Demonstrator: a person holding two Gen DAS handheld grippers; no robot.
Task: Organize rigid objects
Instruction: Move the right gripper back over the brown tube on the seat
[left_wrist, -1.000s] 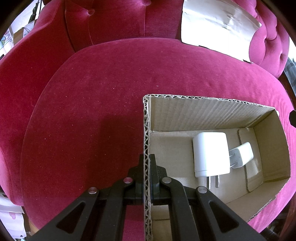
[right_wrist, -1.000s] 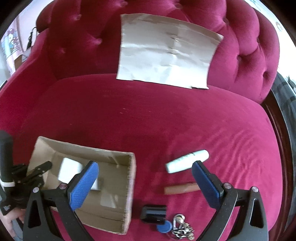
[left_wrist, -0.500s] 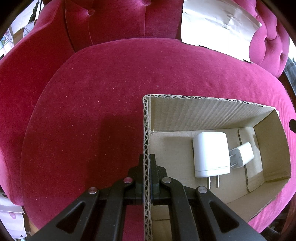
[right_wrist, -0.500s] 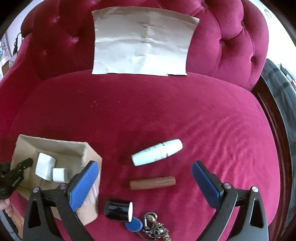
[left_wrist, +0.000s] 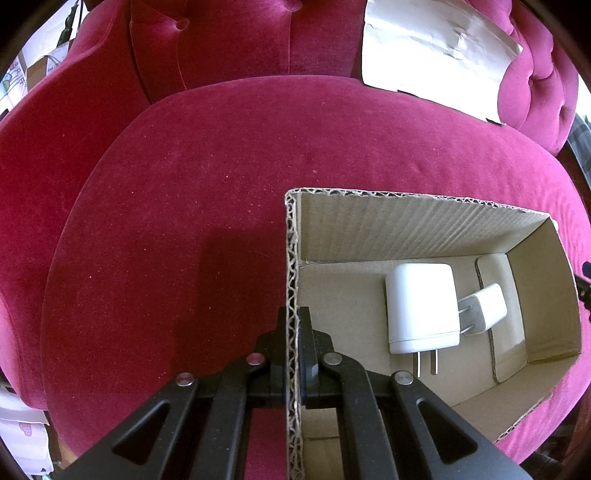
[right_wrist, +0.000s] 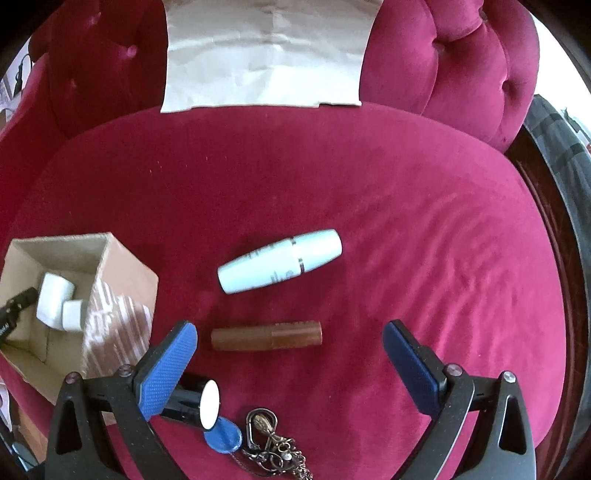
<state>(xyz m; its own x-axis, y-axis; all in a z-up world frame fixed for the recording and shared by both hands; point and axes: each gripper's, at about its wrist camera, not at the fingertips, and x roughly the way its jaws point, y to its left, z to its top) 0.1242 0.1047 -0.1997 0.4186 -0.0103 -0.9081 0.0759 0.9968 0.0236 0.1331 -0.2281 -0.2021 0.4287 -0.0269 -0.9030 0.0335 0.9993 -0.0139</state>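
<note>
So the cardboard box (left_wrist: 424, 236) sits on the red velvet seat (left_wrist: 184, 221), and my left gripper (left_wrist: 294, 332) is clamped tight on its near side wall, one finger inside and one outside. Inside the box there's a big white charger (left_wrist: 423, 301) lying flat with its prongs pointing toward 6 o'clock, and a smaller white plug (left_wrist: 485, 308) touching it at about 3 o'clock.

On the right wrist cam, my right gripper (right_wrist: 290, 350) has its blue pads spread wide with nothing between them but the brown tube (right_wrist: 266, 335) lying crosswise on the seat, not touched. At 12 o'clock from that tube lies the pale blue bottle (right_wrist: 280, 266), apart from it. At about 7 o'clock there's a black cylinder (right_wrist: 192, 400) with a white end, partly behind the left pad, and a key bunch (right_wrist: 266, 439) with a blue fob just beside it. A crumpled paper sheet (right_wrist: 266, 55) leans on the backrest.
</note>
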